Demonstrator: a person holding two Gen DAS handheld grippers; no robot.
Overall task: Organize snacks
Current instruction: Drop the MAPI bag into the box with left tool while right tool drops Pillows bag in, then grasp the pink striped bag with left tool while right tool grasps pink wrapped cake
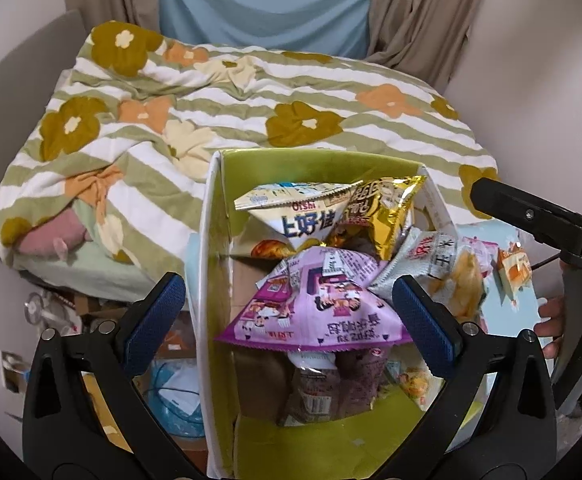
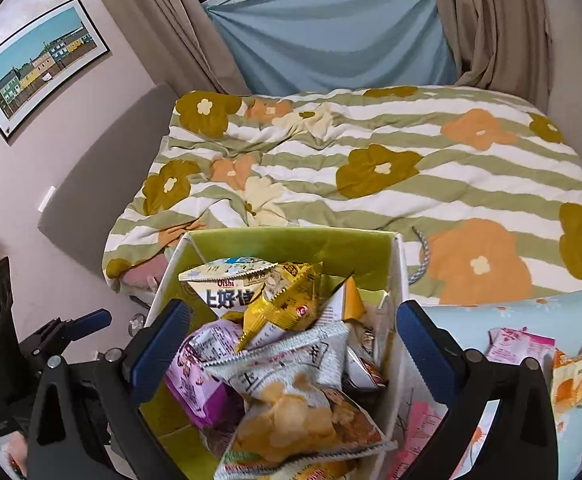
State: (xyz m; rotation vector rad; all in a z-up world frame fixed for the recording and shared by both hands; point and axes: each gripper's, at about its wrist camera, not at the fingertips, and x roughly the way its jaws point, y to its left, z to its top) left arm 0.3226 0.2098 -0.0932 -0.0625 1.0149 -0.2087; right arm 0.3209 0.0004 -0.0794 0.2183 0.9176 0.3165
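The snacks are piled high in the green box (image 2: 291, 242), which stands at the foot of the bed (image 2: 411, 152). The right gripper (image 2: 293, 346) is wide open right above the pile, and nothing is pinched in it. Under it lies the grey chip bag (image 2: 291, 392), resting on top of the other snacks. The left gripper (image 1: 287, 320) is wide open too, just over the purple bag (image 1: 315, 304), and it holds nothing. A white bag (image 1: 303, 220) and a gold bag (image 1: 379, 216) lean at the far end of the box. More snacks still wait on the light blue desk (image 2: 503, 316) beside the box: a pink packet (image 2: 519, 344) and an orange packet (image 2: 571, 384). The box looks nearly full, so the heap could be a problem. The grey chip bag sits loose on top and leans toward the box's edge, so it might slide out. Pushing more bags in could knock one over the side or crush the chips.
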